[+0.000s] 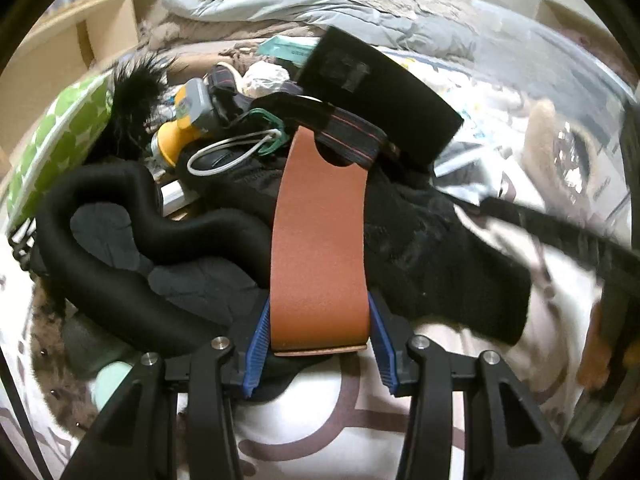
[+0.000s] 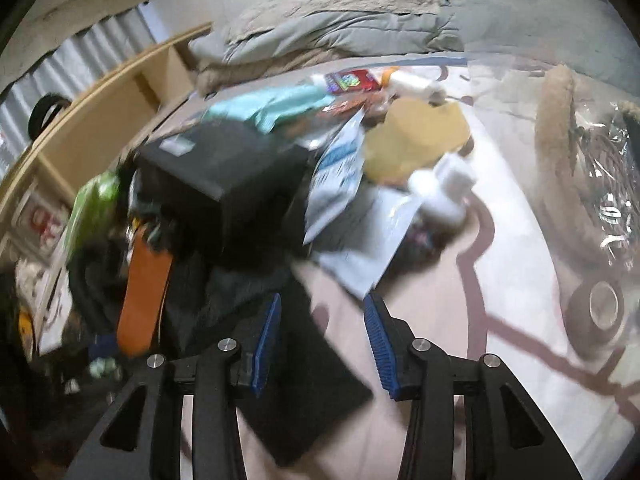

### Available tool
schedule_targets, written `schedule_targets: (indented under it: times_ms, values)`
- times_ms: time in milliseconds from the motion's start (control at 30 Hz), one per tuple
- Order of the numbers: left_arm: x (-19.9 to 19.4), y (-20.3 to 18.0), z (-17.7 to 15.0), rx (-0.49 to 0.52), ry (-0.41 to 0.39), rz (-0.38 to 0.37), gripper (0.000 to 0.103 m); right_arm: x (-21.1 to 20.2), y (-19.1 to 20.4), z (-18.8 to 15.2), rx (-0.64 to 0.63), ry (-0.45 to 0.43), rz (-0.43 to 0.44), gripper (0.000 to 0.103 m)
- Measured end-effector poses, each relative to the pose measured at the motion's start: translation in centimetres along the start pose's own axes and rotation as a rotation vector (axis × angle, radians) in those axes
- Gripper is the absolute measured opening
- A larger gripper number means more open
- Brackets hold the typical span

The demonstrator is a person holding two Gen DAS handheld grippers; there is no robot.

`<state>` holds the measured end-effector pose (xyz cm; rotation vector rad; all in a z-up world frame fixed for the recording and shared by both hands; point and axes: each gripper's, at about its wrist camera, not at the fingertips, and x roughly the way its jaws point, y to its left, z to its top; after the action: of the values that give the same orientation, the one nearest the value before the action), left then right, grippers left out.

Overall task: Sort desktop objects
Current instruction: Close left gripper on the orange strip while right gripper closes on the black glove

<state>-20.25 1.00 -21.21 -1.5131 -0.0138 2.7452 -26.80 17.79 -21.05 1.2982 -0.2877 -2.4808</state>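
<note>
The left tool [image 1: 319, 344] is clamped on the near end of a tan-brown leather strap [image 1: 319, 240]: both blue ribbed pads [image 1: 260, 344] press its edges. The strap runs straight away from the tool over a heap of clutter and joins a dark woven band with thin red stripes [image 1: 352, 136] at its far end. Beneath it lie a black fabric piece [image 1: 440, 248] and a thick black padded foam loop [image 1: 120, 216]. Farther back in the heap are a yellow-and-grey handheld device [image 1: 188, 120], a white cord loop [image 1: 228, 152], a green clip [image 1: 272, 128] and a black rectangular box [image 1: 380, 92] with a label too blurred to read. The heap rests on a white cover with brown line patterns [image 1: 320, 432], apparently a bed; rumpled grey bedding [image 1: 320, 4] lies behind.

The right tool [image 2: 320, 344] stands partly open with nothing between its blue pads [image 2: 376, 344], over the same patterned cover [image 2: 440, 320] and the edge of a black cloth [image 2: 304, 392]. From this blurred view the strap [image 2: 146, 296] shows at the left, beside the black box [image 2: 228, 184]. Nearby are a white plastic bottle [image 2: 444, 188], a yellow soft object [image 2: 416, 140], a teal cloth [image 2: 272, 108] and white printed packets [image 2: 340, 172]; their print cannot be read. A wooden shelf unit [image 2: 108, 120] stands at the left.
</note>
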Motion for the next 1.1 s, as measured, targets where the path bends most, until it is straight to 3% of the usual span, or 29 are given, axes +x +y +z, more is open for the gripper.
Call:
schedule_targets:
  times_ms: [167,333,467,667,800,1100]
  values:
    - [1.4,-1.0,0.1,0.038,0.007,0.060,0.046,3.2,0.4,1.4,0.008,-0.002,-0.021,0.045]
    - [2.0,-1.3,0.1,0.047,0.001,0.074,0.046,4.9,1.9,0.6,-0.031,0.051,0.008,0.045]
    - [2.0,-1.5,0.0,0.039,-0.004,0.058,0.046,4.8,1.6,0.0,0.011,0.087,0.054,0.045]
    - [1.4,-1.4,-0.3,0.029,-0.011,0.039,0.045,3.7,2.0,-1.9,-0.025,0.140,0.074,0.045]
    - [0.8,-1.4,-0.9,0.030,-0.017,0.023,0.045,2.9,2.9,-3.5,-0.099,0.160,0.044,0.045]
    - [-0.8,-1.3,-2.5,0.056,-0.013,-0.003,0.045,1.7,3.1,-5.2,-0.109,0.194,0.039,0.045]
